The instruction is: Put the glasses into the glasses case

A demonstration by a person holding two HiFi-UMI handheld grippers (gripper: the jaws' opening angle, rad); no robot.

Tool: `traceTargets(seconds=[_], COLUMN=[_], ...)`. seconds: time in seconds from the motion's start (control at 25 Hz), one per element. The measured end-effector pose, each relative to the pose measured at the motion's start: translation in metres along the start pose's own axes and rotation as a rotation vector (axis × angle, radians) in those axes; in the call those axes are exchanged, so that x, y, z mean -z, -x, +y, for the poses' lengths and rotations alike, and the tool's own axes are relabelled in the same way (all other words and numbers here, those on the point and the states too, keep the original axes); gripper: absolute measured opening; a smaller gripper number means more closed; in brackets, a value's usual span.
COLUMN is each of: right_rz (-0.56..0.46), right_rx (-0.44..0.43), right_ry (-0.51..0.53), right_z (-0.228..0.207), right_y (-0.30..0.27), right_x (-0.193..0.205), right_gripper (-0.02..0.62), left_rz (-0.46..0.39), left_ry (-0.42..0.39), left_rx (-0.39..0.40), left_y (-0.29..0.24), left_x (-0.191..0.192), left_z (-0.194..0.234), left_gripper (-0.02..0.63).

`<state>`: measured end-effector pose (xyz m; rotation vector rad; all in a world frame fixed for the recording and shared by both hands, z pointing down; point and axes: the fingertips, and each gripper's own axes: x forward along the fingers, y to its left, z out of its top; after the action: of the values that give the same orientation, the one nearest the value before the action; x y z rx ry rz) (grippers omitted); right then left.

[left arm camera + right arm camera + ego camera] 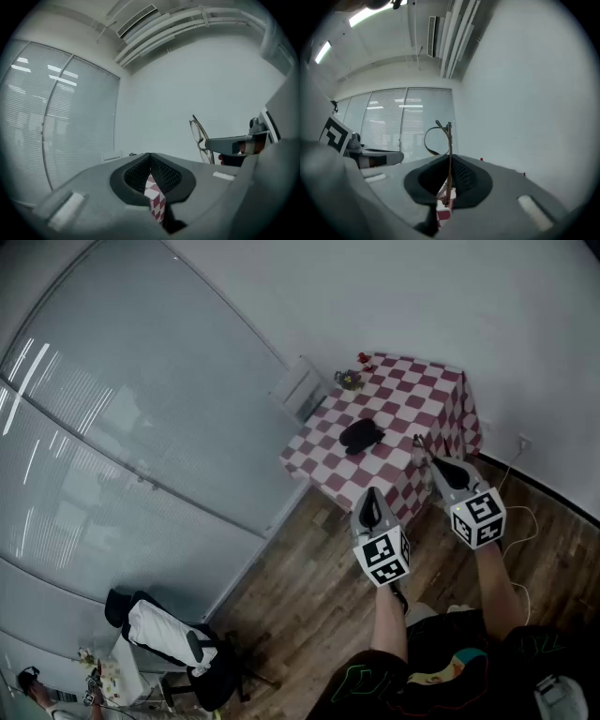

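Observation:
A black glasses case (361, 435) lies near the middle of the red-and-white checked table (412, 395). My right gripper (427, 458) is over the table's near right corner, shut on thin wire-framed glasses (418, 448). In the right gripper view the glasses (446, 138) stand up between the shut jaws (449, 161), a temple curving left. My left gripper (371, 491) hovers at the table's near edge, shut with nothing in it (150, 157). The left gripper view shows the glasses (200, 138) held off to the right. Both grippers are short of the case.
Small flowers (349, 380) and a red item (364, 358) sit at the table's far corner. A white unit (298, 385) stands by the blinds. A chair with a black-and-white jacket (173, 643) is at lower left. A cable (521, 521) trails on the wooden floor.

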<state>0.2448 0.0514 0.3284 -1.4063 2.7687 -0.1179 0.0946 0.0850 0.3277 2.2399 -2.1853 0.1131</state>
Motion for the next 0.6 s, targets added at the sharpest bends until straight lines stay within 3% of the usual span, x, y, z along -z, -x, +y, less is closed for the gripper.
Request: traceTargets(seconds=[0.28, 0.6], right_rz=[0.0, -0.036], right_rx=[-0.029, -0.055], right_ry=[0.051, 0.028], right_z=[0.018, 0.029], right_y=[-0.012, -0.028], right_x=[-0.004, -0.008], right_gripper=[0.018, 0.018], left_rz=[-0.013, -0.002], left_ry=[0.021, 0.034], left_rx=[-0.026, -0.087], left_y=[0.009, 0.013], left_x=[-0.004, 0.002], left_z=[0.022, 0.054], left_gripper=[0.009, 0.009])
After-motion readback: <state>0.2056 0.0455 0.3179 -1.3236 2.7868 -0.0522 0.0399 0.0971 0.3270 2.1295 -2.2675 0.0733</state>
